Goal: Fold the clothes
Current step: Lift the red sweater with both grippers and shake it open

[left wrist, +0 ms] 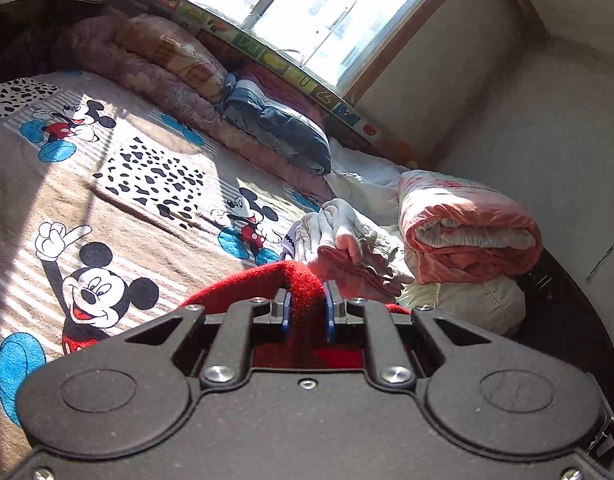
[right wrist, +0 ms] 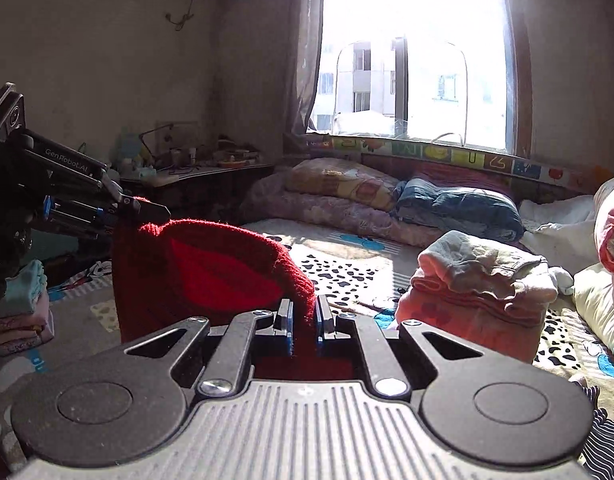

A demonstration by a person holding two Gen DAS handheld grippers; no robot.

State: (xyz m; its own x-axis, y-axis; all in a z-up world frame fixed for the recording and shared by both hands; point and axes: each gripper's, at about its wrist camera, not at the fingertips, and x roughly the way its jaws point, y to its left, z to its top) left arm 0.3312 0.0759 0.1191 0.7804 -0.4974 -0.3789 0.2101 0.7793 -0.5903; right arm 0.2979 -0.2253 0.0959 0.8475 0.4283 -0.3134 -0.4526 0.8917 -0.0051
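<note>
A red knitted garment [right wrist: 211, 268] hangs in the air above the bed, stretched between both grippers. My right gripper [right wrist: 305, 312] is shut on one upper edge of it, red cloth pinched between the blue pads. My left gripper [left wrist: 309, 304] is shut on the other edge; in the right wrist view the left gripper [right wrist: 147, 210] comes in from the left, its tips clamped on the red fabric. The red garment [left wrist: 267, 284] bulges up in front of the left fingers. A pile of pink and grey clothes [right wrist: 479, 280] lies on the bed to the right.
A cartoon-mouse print blanket [left wrist: 107, 184] covers the bed. Rolled quilts and a blue pillow [right wrist: 459, 206] line the window side. A rolled pink quilt [left wrist: 467, 228] sits on a cream cushion at the right. Folded clothes [right wrist: 23, 312] are stacked at the left. A cluttered desk [right wrist: 195, 170] stands behind.
</note>
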